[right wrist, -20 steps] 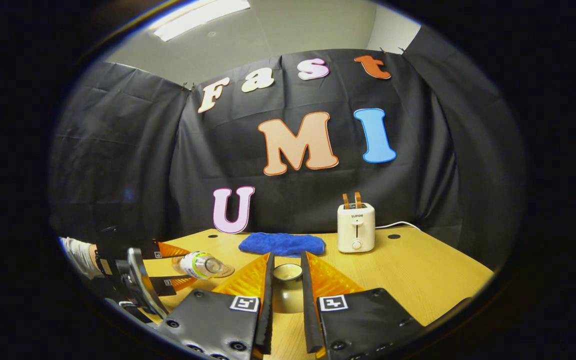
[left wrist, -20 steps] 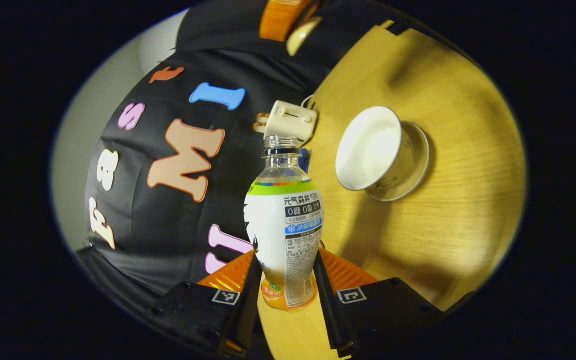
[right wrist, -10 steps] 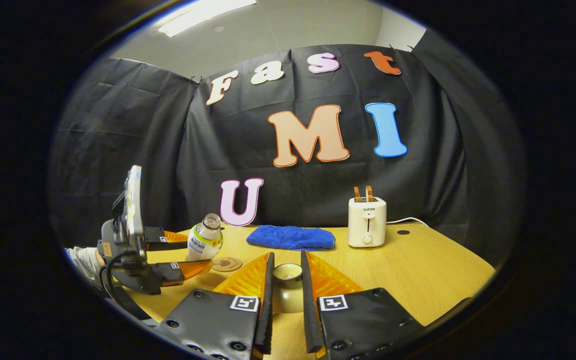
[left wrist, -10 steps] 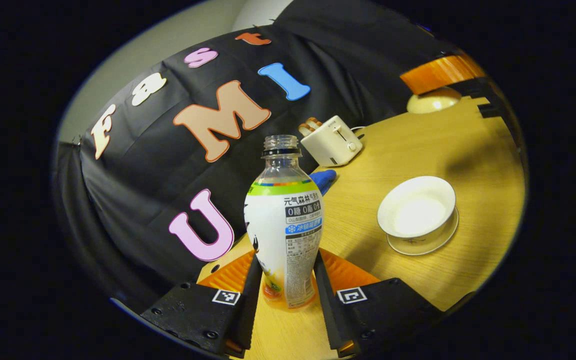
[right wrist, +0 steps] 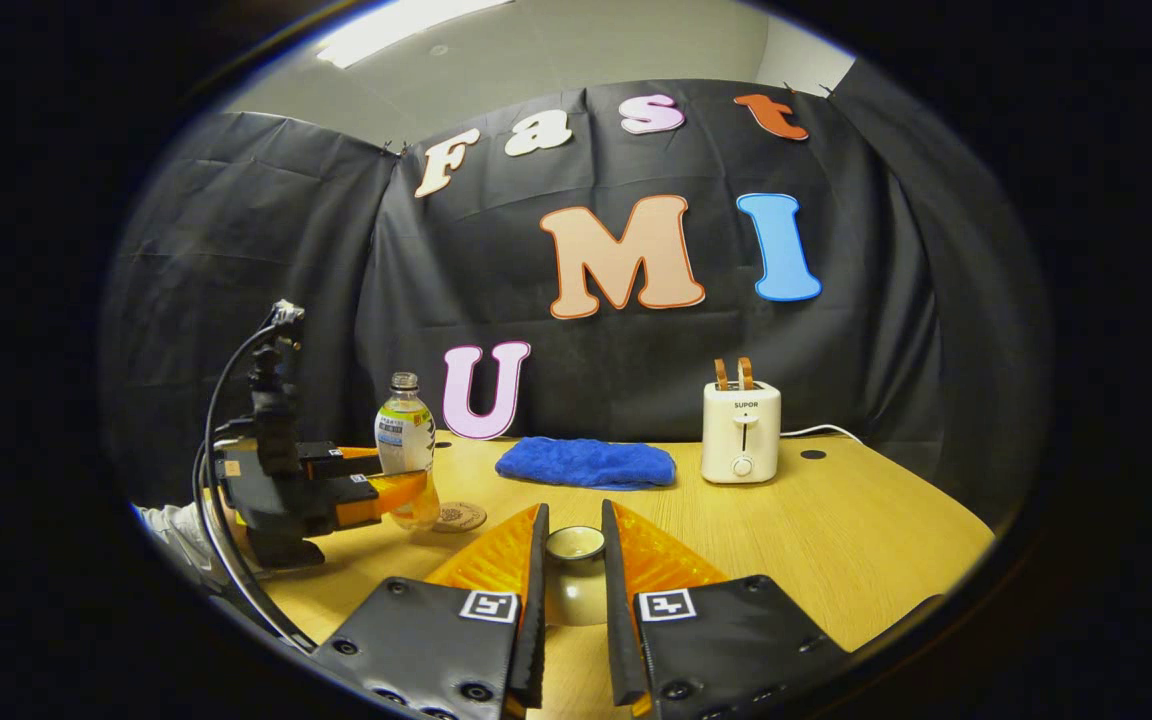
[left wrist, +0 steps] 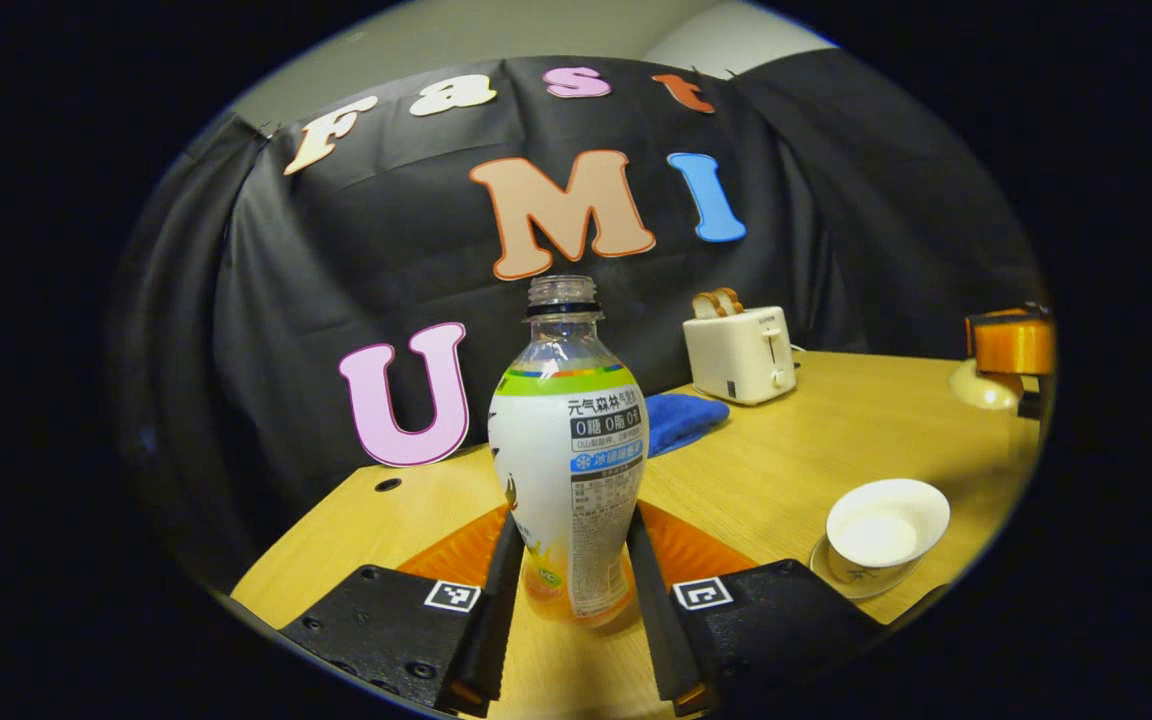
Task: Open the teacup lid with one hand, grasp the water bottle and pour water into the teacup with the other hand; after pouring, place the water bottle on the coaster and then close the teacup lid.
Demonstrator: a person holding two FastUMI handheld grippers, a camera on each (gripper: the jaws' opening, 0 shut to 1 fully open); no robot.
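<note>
Setting the water bottle (left wrist: pixel 566 470) down is the step in hand, judged from the upright bottle and the uncovered teacup (left wrist: pixel 886 525). The left claw (left wrist: pixel 564 590) is closed on the bottle's lower body, one finger pressing each side. In the right gripper view the same claw (right wrist: pixel 391 490) holds the bottle (right wrist: pixel 404 440) just above the bench (right wrist: pixel 836 540), with the round coaster (right wrist: pixel 458 517) just beside the bottle's base, toward the middle of the bench. Whether the base already overlaps the coaster cannot be told.

Procedure, as a judgement:
- Shift the bottle sideways until its base is centred over the coaster.
- Lower it vertically; do not tilt, since the neck is uncapped.
- Release only when the base sits flat, then withdraw straight back.

Orientation: the bottle's long axis is vertical, open mouth pointing up, label facing the left claw's camera.

The right claw (right wrist: pixel 573 600) is closed on the teacup lid (right wrist: pixel 576 570), which sits between its fingers with the knob end upward; keep it raised and level until the bottle is parked. The teacup stands open on its saucer (left wrist: pixel 836 580), well to the right of the bottle in the left gripper view. A blue cloth (right wrist: pixel 586 463) and a toaster (right wrist: pixel 741 430) stand at the far edge of the bench, apart from the work.
</note>
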